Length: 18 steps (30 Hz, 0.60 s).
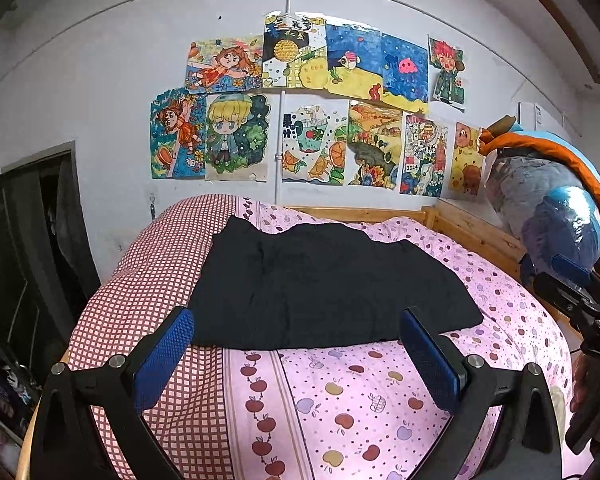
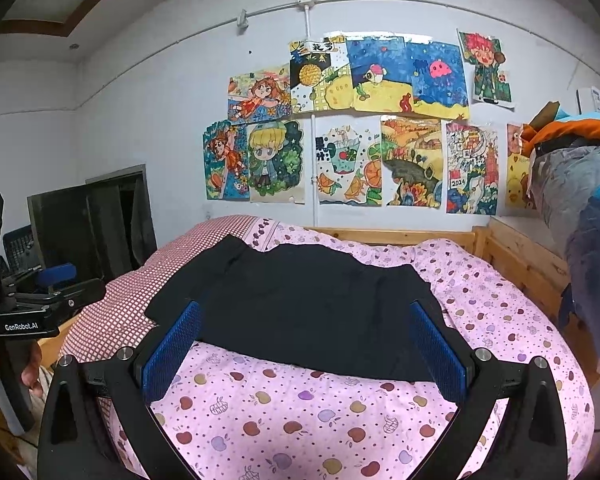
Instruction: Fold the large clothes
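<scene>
While the black garment (image 1: 324, 288) lies spread flat across the pink apple-print bed (image 1: 340, 400), both the left tool (image 1: 296, 360) and the right tool (image 2: 304, 354) hover short of its near hem, fingers wide apart and holding nothing. Folding looks not yet begun. Next, I judge, each tool must reach a near corner and pinch it.

Left gripper (image 1: 298, 354) is wide open, its blue-padded fingers (image 1: 162, 358) far apart and holding nothing. Right gripper (image 2: 304, 350) is the same: fingers (image 2: 438, 350) spread wide, empty. Both point fwd at approx. same height, side by side. A hand (image 2: 28, 364) grips the left handle; another hand (image 1: 586, 380) grips the right handle.
</scene>
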Each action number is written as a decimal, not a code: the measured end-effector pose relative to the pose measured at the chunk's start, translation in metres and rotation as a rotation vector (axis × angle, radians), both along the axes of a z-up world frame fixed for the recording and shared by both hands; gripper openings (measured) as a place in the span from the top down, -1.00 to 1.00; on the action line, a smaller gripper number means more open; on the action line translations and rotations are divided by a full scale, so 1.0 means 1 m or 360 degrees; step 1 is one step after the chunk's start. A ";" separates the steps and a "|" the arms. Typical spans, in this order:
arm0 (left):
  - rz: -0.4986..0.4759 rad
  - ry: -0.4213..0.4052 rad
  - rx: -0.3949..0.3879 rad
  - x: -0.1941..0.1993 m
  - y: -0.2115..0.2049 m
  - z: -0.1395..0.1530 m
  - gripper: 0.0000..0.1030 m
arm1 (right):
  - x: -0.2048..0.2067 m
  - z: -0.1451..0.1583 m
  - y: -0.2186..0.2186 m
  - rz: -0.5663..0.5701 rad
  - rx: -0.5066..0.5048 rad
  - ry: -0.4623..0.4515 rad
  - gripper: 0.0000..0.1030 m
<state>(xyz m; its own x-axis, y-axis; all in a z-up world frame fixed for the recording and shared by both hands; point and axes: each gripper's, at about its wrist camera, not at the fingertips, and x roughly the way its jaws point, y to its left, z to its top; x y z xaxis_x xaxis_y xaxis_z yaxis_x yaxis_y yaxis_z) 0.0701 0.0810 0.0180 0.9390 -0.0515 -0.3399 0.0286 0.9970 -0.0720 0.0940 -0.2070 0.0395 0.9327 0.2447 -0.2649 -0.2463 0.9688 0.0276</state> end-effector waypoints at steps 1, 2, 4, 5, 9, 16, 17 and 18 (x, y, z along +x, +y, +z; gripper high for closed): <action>0.0002 -0.0003 0.0005 -0.002 -0.001 -0.002 -1.00 | -0.001 -0.001 0.001 -0.0003 0.0000 -0.0001 -0.97; 0.0005 -0.0006 0.0012 -0.003 -0.002 -0.003 -1.00 | -0.003 -0.003 0.000 -0.0004 0.0002 0.0000 -0.97; 0.0017 -0.0013 0.0025 -0.007 -0.004 -0.008 -1.00 | -0.006 -0.006 0.000 -0.0008 0.0003 0.0002 -0.97; 0.0021 -0.0018 0.0027 -0.009 -0.004 -0.010 -1.00 | -0.007 -0.008 -0.001 -0.0011 0.0001 0.0003 -0.97; 0.0027 -0.0012 0.0014 -0.013 -0.005 -0.018 -1.00 | -0.012 -0.018 0.001 0.0015 -0.0004 0.0031 -0.97; 0.0047 0.0022 0.0014 -0.015 -0.007 -0.034 -1.00 | -0.018 -0.040 -0.004 -0.0009 0.0034 0.0043 -0.97; 0.0050 0.0026 0.0007 -0.015 -0.006 -0.036 -1.00 | -0.019 -0.042 -0.005 -0.0019 0.0031 0.0035 -0.97; 0.0055 0.0028 0.0003 -0.014 -0.006 -0.037 -1.00 | -0.020 -0.044 -0.006 -0.0038 0.0023 0.0026 -0.97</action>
